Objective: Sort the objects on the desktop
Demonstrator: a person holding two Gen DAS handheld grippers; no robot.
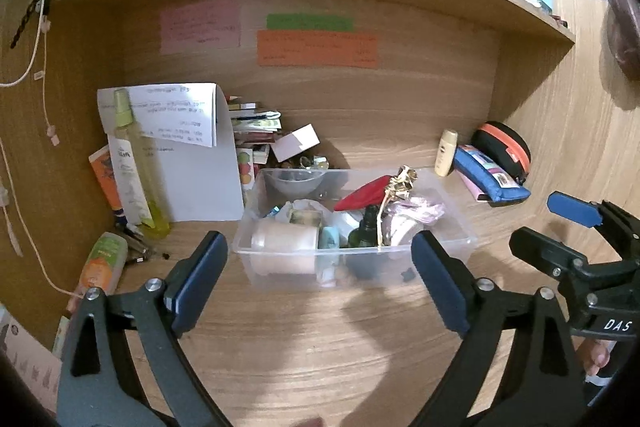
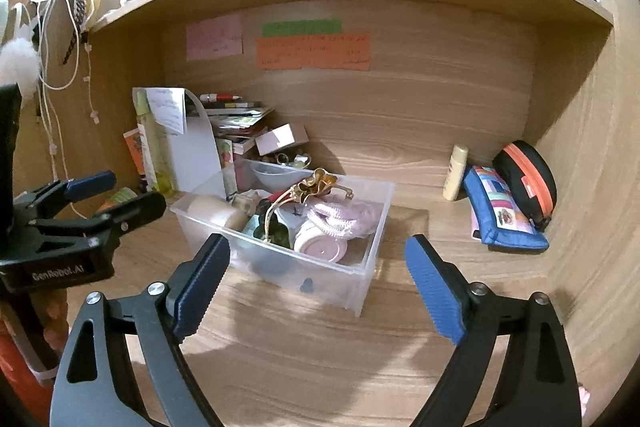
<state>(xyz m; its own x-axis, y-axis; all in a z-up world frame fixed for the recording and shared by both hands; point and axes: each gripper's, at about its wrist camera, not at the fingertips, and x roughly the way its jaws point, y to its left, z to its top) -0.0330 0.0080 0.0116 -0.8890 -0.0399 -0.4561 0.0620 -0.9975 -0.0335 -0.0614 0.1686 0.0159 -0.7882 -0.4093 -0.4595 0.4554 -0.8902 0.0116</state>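
Observation:
A clear plastic bin (image 1: 460, 231) stands on the wooden desk, filled with small items: a pink jar (image 1: 286, 239), a red pouch (image 1: 360, 195), a gold flower (image 1: 404, 181), a dark green bottle (image 1: 365, 229). The bin also shows in the right wrist view (image 2: 374, 259). My left gripper (image 1: 320, 279) is open and empty, just in front of the bin. My right gripper (image 2: 316, 281) is open and empty, in front of the bin's near corner. The right gripper also shows in the left wrist view (image 1: 560, 231), to the right of the bin.
A blue pencil pouch (image 1: 490, 179), a black and orange case (image 1: 504, 147) and a cream bottle (image 1: 447, 153) lie at the back right. Papers (image 1: 192, 155), spray bottles (image 1: 128, 155) and stacked books (image 1: 256, 131) crowd the back left. An orange bottle (image 1: 102, 261) lies at the left.

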